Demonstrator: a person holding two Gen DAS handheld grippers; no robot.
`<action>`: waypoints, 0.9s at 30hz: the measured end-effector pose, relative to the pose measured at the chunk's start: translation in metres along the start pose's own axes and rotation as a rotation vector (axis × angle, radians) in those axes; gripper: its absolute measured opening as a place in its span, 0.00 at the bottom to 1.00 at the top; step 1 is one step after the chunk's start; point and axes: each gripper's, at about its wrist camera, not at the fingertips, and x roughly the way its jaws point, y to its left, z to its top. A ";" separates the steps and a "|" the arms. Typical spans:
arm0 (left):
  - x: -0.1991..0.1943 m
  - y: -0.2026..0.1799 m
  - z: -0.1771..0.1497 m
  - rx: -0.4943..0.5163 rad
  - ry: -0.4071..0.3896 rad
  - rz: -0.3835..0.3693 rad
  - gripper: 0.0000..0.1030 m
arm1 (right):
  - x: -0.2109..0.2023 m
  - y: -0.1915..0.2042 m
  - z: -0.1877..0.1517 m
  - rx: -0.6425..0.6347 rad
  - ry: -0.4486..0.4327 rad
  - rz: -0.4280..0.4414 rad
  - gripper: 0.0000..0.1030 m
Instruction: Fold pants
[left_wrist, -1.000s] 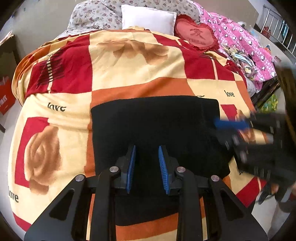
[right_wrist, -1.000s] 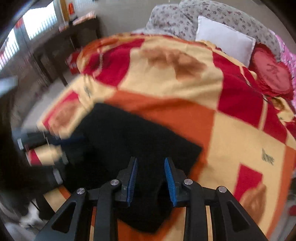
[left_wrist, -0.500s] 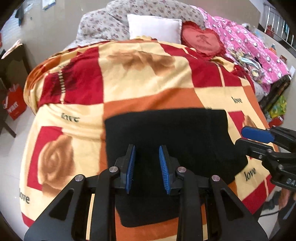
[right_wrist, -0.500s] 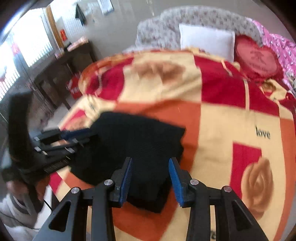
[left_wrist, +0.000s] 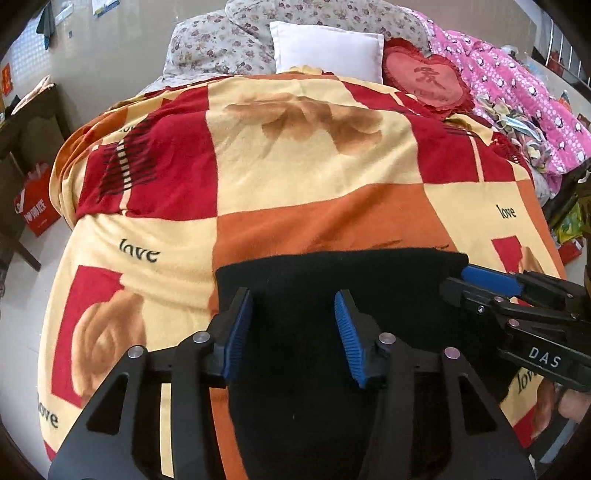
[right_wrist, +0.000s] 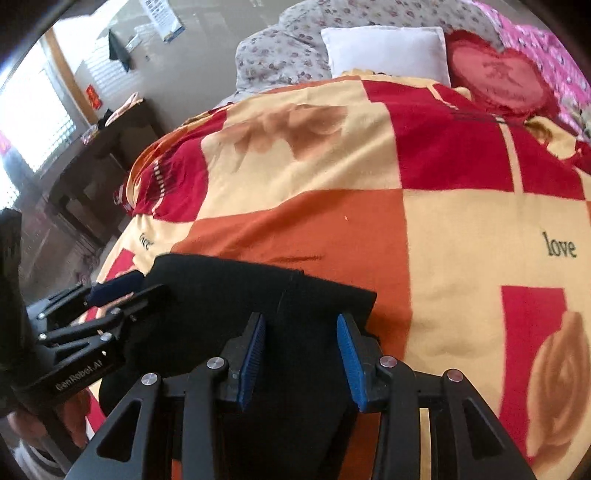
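Black pants (left_wrist: 332, 280) lie folded in a flat rectangle near the front edge of the bed; they also show in the right wrist view (right_wrist: 229, 291). My left gripper (left_wrist: 293, 332) hovers over the pants' near part, jaws open and empty. My right gripper (right_wrist: 301, 350) hovers over their right end, jaws open and empty. In the left wrist view the right gripper (left_wrist: 480, 280) reaches in from the right, by the pants' far right corner. In the right wrist view the left gripper (right_wrist: 107, 291) sits at the pants' left side.
The bed is covered by a red, orange and cream blanket (left_wrist: 314, 155) printed with roses. A white pillow (left_wrist: 325, 48), a red heart cushion (left_wrist: 428, 77) and a pink quilt (left_wrist: 517, 92) lie at the head. A dark table (right_wrist: 107, 162) stands left of the bed.
Both grippers have opened wider and drawn back toward the bed's front edge. The pants lie flat and have not moved.
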 end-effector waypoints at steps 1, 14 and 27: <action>0.001 0.000 0.001 -0.004 0.000 0.000 0.46 | 0.000 0.001 0.002 -0.007 0.004 -0.005 0.38; -0.041 0.023 -0.026 -0.088 -0.028 -0.047 0.46 | -0.048 0.028 -0.060 -0.151 0.006 -0.109 0.40; -0.027 0.060 -0.051 -0.263 0.050 -0.279 0.76 | -0.017 -0.047 -0.061 0.243 -0.024 0.234 0.64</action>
